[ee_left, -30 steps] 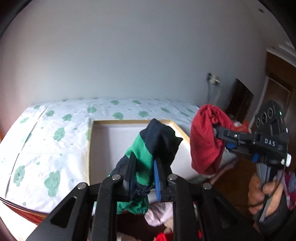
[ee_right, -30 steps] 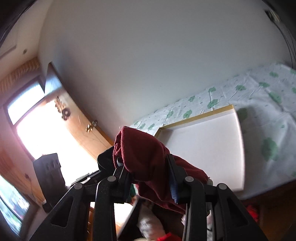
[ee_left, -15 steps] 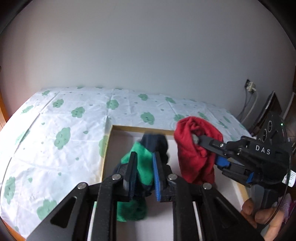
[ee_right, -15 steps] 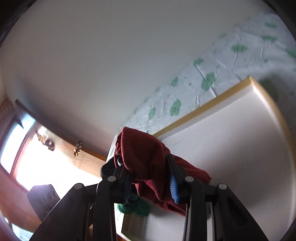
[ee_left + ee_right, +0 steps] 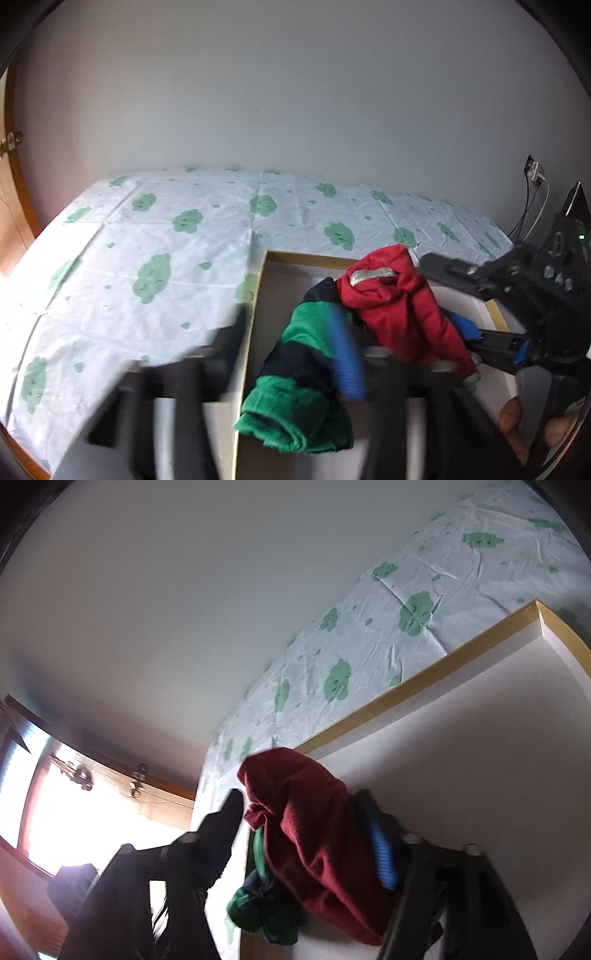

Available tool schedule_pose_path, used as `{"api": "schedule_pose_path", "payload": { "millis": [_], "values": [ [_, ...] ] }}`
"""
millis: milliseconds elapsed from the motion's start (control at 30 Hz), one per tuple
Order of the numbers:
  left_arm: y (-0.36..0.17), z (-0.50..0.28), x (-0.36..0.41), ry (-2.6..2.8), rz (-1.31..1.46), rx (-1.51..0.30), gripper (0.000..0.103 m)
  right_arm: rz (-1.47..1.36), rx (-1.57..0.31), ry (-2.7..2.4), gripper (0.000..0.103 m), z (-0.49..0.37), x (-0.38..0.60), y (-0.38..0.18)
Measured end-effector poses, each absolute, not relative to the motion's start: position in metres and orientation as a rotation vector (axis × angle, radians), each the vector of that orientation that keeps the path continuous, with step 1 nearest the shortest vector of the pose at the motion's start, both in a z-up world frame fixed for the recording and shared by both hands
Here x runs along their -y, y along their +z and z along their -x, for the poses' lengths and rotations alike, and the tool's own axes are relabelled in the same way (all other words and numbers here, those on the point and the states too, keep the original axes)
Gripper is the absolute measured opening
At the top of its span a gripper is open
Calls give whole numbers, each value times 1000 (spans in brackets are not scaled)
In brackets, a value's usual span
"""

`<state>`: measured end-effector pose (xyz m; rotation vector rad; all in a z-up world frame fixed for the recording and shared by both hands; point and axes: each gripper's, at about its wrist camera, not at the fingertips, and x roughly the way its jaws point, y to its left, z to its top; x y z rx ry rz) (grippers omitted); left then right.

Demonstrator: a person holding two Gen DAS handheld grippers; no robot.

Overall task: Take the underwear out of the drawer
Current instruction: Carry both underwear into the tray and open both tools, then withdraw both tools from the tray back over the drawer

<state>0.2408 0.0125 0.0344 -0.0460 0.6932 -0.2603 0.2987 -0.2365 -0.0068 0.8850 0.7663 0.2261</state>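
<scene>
A green and navy striped underwear (image 5: 299,384) lies on the white board (image 5: 288,291) that rests on the bed. My left gripper (image 5: 291,347) is open, its blurred fingers spread to either side of it. A red underwear (image 5: 402,306) leans against the green one. My right gripper (image 5: 461,295) enters from the right in the left wrist view and is open around the red piece. In the right wrist view the red underwear (image 5: 317,845) hangs loose between the spread fingers of my right gripper (image 5: 306,823), with the green one (image 5: 262,912) below it.
The board has a yellow-taped rim (image 5: 424,679) and lies on a bed sheet with green cloud prints (image 5: 155,258). A grey wall (image 5: 295,92) stands behind the bed. A wall socket with cables (image 5: 535,177) is at the far right. A bright window (image 5: 85,819) is at the left.
Both grippers came down over the white board and opened. The green and the red underwear dropped out of the jaws onto the board.
</scene>
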Motion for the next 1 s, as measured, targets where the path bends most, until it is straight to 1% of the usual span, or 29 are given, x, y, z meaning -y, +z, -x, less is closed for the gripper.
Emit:
{"api": "schedule_pose_path", "payload": {
  "millis": [33,100,167,233,267,600,1000],
  "values": [
    [37,-236,-14,-247,39,-675,77,-890,-750,229,70,-294,238,-4],
    [42,-221,-14,-236,8,-629,78,-887,-715,238,70,-284,239,3],
    [45,-207,-13,-229,-28,-604,82,-874,-677,233,70,-267,240,11],
    [44,-192,-12,-225,-42,-589,95,-850,-642,233,70,-248,238,18],
    [43,-183,-11,-226,-47,-585,96,-837,-634,233,70,-240,237,20],
    [27,-133,1,-241,-104,-609,98,-685,-582,238,70,-156,226,34],
    [9,-79,1,-260,-109,-624,99,-477,-427,177,70,-58,222,54]
  ]
}}
